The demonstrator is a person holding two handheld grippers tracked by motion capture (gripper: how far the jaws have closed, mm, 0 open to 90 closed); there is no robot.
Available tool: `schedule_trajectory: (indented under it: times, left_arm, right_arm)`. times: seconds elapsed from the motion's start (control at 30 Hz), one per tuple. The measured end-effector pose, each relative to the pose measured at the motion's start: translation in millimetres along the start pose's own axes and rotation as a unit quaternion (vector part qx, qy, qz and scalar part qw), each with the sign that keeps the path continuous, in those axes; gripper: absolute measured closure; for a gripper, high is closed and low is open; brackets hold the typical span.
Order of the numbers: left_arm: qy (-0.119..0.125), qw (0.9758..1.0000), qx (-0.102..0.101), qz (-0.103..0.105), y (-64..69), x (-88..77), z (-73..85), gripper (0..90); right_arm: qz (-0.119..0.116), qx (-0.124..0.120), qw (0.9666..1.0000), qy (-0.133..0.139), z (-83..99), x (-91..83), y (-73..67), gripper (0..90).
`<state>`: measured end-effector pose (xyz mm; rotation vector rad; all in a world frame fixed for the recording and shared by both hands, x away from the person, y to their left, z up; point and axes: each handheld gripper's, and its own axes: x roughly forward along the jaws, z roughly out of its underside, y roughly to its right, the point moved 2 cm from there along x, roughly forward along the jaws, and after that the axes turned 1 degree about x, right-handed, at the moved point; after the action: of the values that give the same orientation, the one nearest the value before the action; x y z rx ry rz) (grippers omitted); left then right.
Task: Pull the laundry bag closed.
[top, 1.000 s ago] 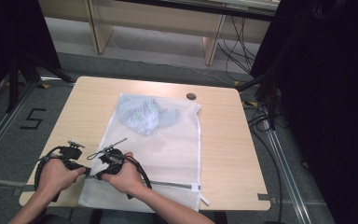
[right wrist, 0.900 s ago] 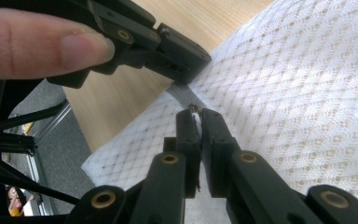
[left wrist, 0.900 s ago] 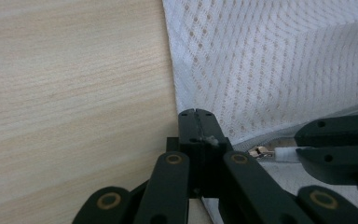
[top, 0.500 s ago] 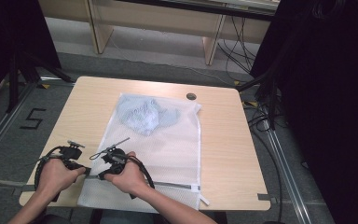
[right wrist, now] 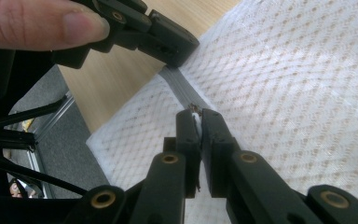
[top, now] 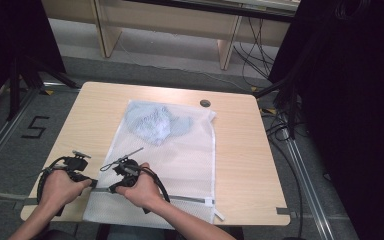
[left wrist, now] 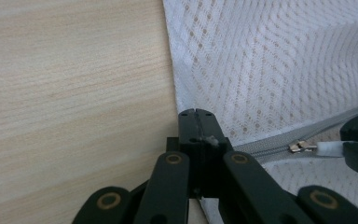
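- A white mesh laundry bag [top: 167,165] lies flat on a light wooden table [top: 240,165], its zipped end toward the near edge where the person sits.
- A pale blue garment [top: 152,122] sits inside the bag at its far end, well apart from the zipper.
- The left gripper [left wrist: 196,126], jaws pressed together, pinches the bag's corner at the end of the grey zipper [left wrist: 265,145].
- The right gripper [right wrist: 199,122], just beside it along the zipper, clamps the white zipper pull tab [left wrist: 328,148] between nearly closed jaws.
- Both hands rest at the bag's near left corner; the left hand [top: 60,187] is beside the bag and the right hand [top: 142,190] is on the mesh.
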<state>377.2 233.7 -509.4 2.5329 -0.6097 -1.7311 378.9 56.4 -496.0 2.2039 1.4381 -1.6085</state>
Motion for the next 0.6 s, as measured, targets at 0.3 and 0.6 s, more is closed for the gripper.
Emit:
schedule_trajectory:
  times: [0.3, 0.6]
  left_arm:
    - [-0.001, 1.0000, 0.001, 0.000, 0.1, -0.2, -0.1, 89.9]
    - [0.000, 1.0000, 0.000, -0.001, 0.1, 0.0, -0.1, 89.9]
  right_arm:
    - [0.012, -0.019, 0.9997, -0.007, 2.6, -4.8, 4.8, 87.1]
    - [0.004, -0.003, 1.0000, -0.009, 3.3, -7.0, 1.3, 87.1]
